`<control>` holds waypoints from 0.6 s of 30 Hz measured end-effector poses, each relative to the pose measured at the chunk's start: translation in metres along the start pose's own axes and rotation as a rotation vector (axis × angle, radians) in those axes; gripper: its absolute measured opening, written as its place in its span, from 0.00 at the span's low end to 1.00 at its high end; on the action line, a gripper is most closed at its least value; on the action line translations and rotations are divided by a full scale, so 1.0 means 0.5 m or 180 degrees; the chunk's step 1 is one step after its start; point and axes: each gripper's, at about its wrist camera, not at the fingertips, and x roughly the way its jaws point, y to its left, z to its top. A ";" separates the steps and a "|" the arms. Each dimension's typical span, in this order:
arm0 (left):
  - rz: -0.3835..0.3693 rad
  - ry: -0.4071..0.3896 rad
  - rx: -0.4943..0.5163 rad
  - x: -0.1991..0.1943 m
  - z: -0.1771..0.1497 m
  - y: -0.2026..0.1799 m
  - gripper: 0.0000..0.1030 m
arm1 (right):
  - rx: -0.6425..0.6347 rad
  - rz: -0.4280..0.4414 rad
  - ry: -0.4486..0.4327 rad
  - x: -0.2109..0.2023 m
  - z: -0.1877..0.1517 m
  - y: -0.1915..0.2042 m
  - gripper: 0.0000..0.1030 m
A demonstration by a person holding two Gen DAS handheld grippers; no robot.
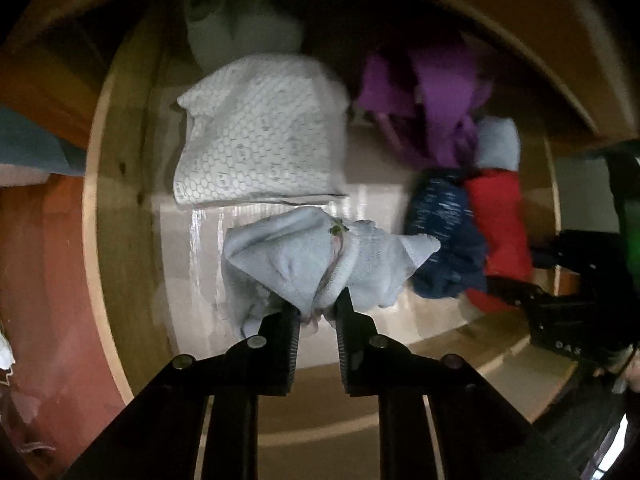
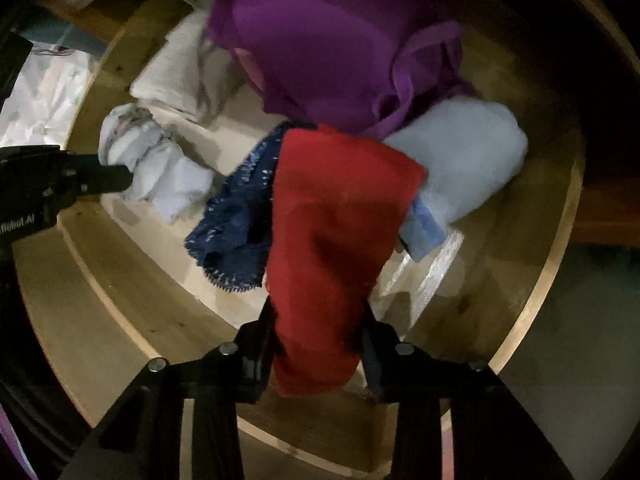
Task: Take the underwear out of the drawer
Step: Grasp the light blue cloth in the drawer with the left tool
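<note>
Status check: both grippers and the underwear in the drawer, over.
Left gripper shut on pale blue underwear. Right gripper shut on red underwear. Both pieces low inside the drawer. Navy piece lies against the red, may drag.

Bare drawer floor (image 1: 372, 200) lies open mid-frame between the white folded cloth (image 1: 260, 136) at upper left and the purple (image 1: 436, 92), navy (image 1: 444, 236) and red garments (image 1: 500, 220) crowding the right.

At lower centre, the left gripper (image 1: 318, 314) is pinching a crumpled pale blue cotton garment (image 1: 320, 258) inside the light wooden drawer (image 1: 120, 208), below a folded white honeycomb-patterned cloth (image 1: 260, 136).
</note>
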 end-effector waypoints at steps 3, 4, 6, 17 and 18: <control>-0.0036 -0.0196 0.0013 -0.040 -0.022 -0.010 0.14 | -0.0072 0.0023 -0.0069 -0.017 -0.013 0.006 0.32; -0.0033 -0.0257 0.0027 -0.051 -0.013 0.005 0.14 | -0.0061 0.0054 -0.0094 -0.026 -0.019 0.005 0.32; -0.0054 -0.0400 0.0046 -0.074 -0.028 0.006 0.14 | -0.0003 0.0153 -0.0173 -0.048 -0.026 0.001 0.32; -0.0108 -0.0991 0.0089 -0.247 -0.087 -0.060 0.14 | 0.0260 0.0805 -0.0822 -0.244 -0.125 -0.004 0.32; -0.0122 -0.1023 0.0094 -0.246 -0.092 -0.069 0.15 | 0.0253 0.0835 -0.0888 -0.262 -0.132 0.004 0.32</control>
